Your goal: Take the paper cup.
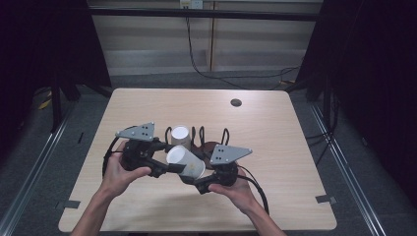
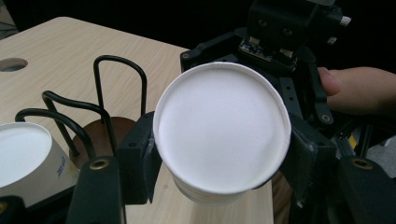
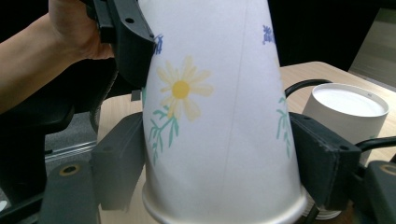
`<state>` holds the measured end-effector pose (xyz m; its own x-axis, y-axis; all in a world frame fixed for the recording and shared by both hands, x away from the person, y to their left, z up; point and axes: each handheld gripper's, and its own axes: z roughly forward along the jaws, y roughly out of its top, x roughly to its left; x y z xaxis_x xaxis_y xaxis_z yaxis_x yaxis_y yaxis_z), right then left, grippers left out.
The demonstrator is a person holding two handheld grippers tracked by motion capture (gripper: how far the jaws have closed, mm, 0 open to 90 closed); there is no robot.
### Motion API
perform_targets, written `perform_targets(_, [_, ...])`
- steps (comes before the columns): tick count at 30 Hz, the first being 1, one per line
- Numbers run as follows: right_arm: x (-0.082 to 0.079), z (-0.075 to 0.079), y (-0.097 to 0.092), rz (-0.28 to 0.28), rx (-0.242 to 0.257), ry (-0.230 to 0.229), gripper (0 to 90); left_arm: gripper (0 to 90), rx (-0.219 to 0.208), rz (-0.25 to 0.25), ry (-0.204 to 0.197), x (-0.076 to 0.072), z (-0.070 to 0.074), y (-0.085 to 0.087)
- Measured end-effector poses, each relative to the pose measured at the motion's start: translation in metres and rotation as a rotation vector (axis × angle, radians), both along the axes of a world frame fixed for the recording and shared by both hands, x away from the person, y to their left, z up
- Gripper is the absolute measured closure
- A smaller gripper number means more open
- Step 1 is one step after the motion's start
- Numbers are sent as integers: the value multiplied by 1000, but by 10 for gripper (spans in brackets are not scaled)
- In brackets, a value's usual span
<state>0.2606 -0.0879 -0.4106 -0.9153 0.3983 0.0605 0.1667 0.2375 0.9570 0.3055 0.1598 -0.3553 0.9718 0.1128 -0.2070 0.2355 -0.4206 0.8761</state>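
Observation:
A white paper cup [image 1: 186, 163] printed with flowers is held in the air between both grippers, just in front of a black wire rack [image 1: 211, 140]. My left gripper [image 1: 172, 162] is shut on its narrow base end, and in the left gripper view the cup's flat bottom [image 2: 219, 130] faces me between my pads [image 2: 135, 158]. My right gripper [image 3: 219, 163] holds the cup [image 3: 219, 116] near its wide rim, a pad touching each side. The left gripper's finger [image 3: 126, 37] shows at the upper left of that view.
A second cup [image 1: 180, 135] stands upside down in the rack, left of its round wooden base [image 2: 100, 135]. The light wooden table [image 1: 275, 147] has a cable hole [image 1: 236, 103] at the back. Dark curtains stand at both sides.

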Motion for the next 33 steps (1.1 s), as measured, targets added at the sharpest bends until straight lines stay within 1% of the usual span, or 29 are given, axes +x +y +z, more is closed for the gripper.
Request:
perform_targets(2, [-1,0,1,6,-11,-5,272,370,-4,-6,4,1,0,1])
perform_targets(5, [-2,1,1,5,7,-6,289,360,-31,-3,14,1,0,4])
perform_targets(10, [-1,2,-1,15,2,14,299,342,-34,0,18,2,-3,3])
perform_targets(11, [-1,2,-2,14,0,20,299,331,-29,-1,22,2,-4,3])
perform_targets(12, [0,2,-2,14,1,27,299,301,-21,1,22,2,-5,2])
perform_targets(14, [0,2,-3,18,0,38,299,245,-22,9,26,3,-6,3])
perform_targets(15, [1,2,-4,18,-2,43,299,232,-23,8,27,3,-6,3])
perform_targets(17, [2,2,-5,18,-4,47,299,229,-14,10,21,3,-6,4])
perform_targets(21, [2,2,-8,14,-9,63,299,215,-10,16,10,3,-5,6])
perform_targets(24, [3,3,-10,14,-15,73,299,203,-16,20,14,3,-6,7])
perform_targets(26, [4,3,-11,6,-20,85,299,203,-9,29,21,3,-8,8])
perform_targets(28, [4,4,-12,-2,-43,89,299,201,-1,31,17,3,-9,8])
perform_targets(33, [5,5,-16,-7,-57,108,301,195,22,34,4,3,-11,8])
